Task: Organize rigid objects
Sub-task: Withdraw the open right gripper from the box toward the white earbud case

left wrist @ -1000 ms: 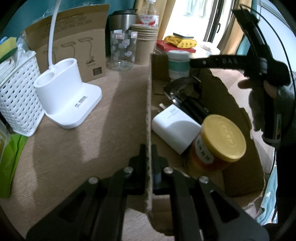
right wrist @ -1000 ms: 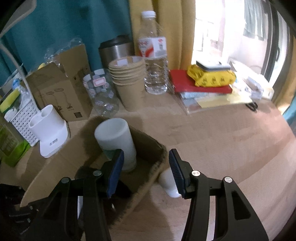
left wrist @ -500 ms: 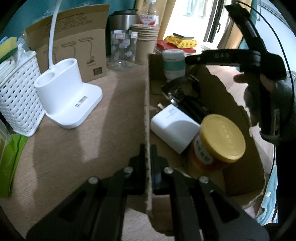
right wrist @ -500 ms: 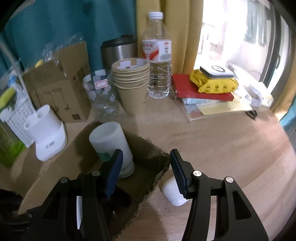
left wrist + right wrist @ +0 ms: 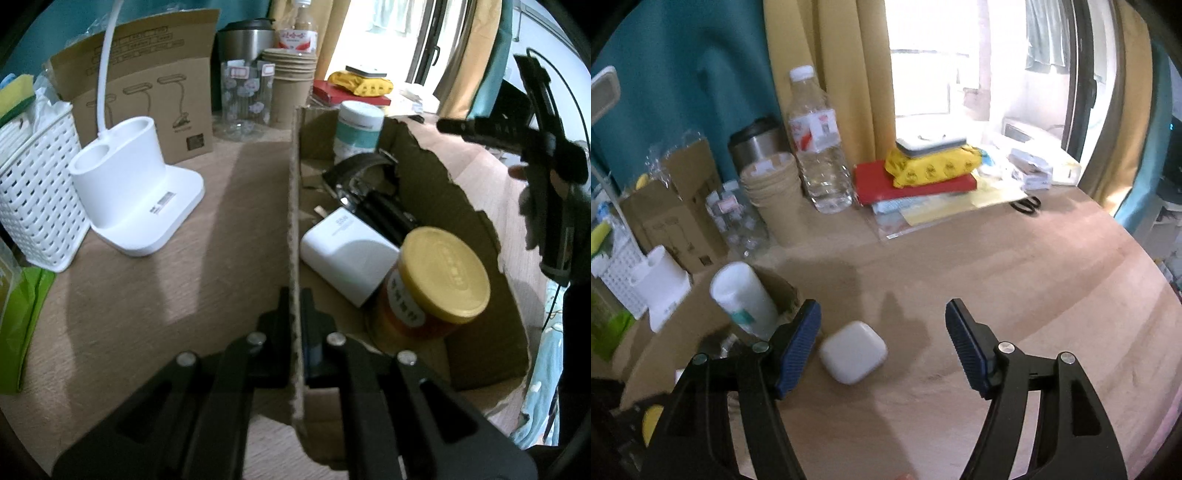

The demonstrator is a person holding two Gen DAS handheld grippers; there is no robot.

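My left gripper (image 5: 295, 306) is shut on the near left wall of a torn cardboard box (image 5: 294, 206). Inside the box are a yellow-lidded jar (image 5: 432, 284), a white charger block (image 5: 347, 251), black items (image 5: 373, 184) and a white-and-teal canister (image 5: 358, 129). My right gripper (image 5: 882, 343) is open and empty above the table, just right of the box. A small white rounded case (image 5: 853, 356) lies on the table between its fingers, nearer the left fingertip (image 5: 798, 347). The canister also shows in the right wrist view (image 5: 742, 299).
A white lamp base (image 5: 136, 195), a white basket (image 5: 33, 192) and a lamp carton (image 5: 147, 92) stand left of the box. Paper cups (image 5: 774, 195), a glass jar (image 5: 735, 218), a water bottle (image 5: 820, 147), a steel mug, books and scissors (image 5: 1027, 203) line the back.
My right gripper has opened wider and moved right, out from over the box, so the white case now lies between its fingers. My left gripper has stayed shut on the box wall.
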